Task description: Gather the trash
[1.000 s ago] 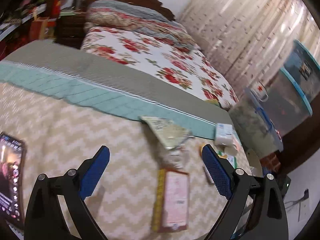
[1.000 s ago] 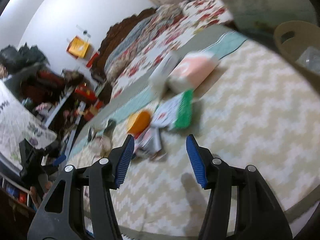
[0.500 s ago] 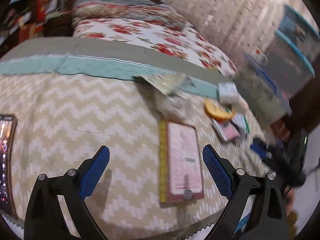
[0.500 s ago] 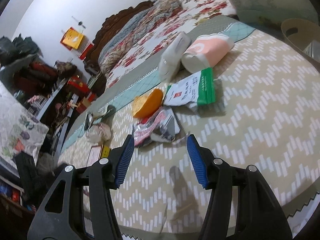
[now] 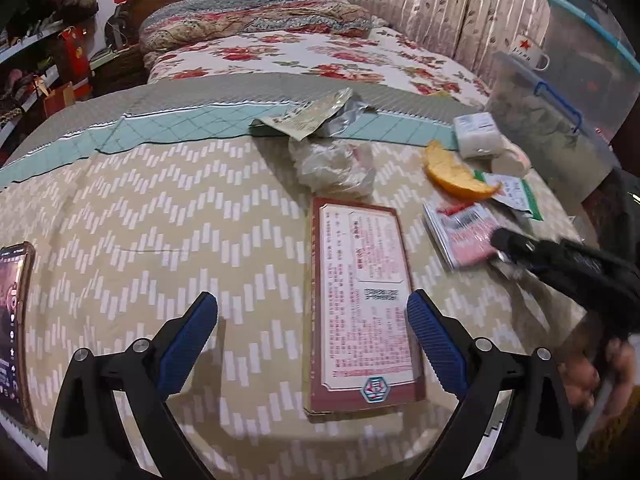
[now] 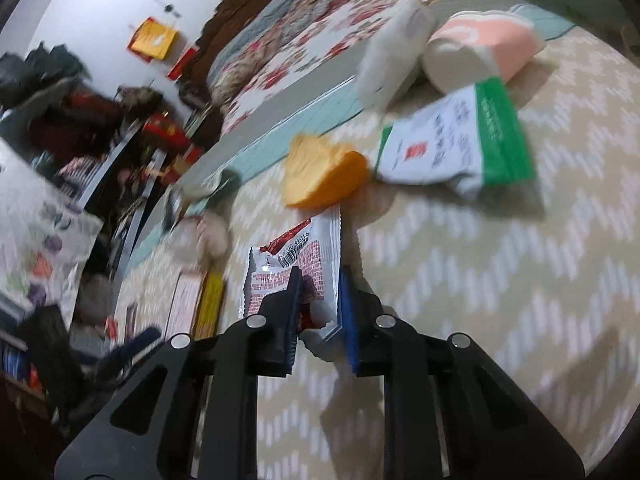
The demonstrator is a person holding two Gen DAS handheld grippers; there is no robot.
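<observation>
Meanwhile, the right claw [image 6: 318, 304] pinches a red-and-white snack wrapper [image 6: 294, 270] between its blue pads, jaws drawn nearly together on the crinkled foil, which lies on a desk [image 5: 140, 220] covered in a beige zigzag cloth. Just beyond the wrapper sits a piece of orange peel [image 6: 324, 176], and past that a white packet with a green edge [image 6: 460, 144], a white pouch [image 6: 394, 56] and a pink-and-white pack [image 6: 484, 44] near the cloth's teal border.

The left claw [image 5: 312, 340] hovers wide open over the same desk and holds nothing. A flat printed box with a reddish-brown border [image 5: 360, 304] lies between its fingers from this view, closer to the right one. Beyond the box rests a crumpled clear plastic bag [image 5: 332, 164], and behind that a torn foil packet [image 5: 316, 118] on the teal strip. To the right, the orange peel [image 5: 456, 176] and the snack wrapper [image 5: 460, 232] lie close together, with the right claw [image 5: 504, 246] reaching in at the wrapper's edge. A phone [image 5: 14, 328] with a lit screen lies at the left edge. A bed with a floral cover [image 5: 312, 56] stands behind the desk.
</observation>
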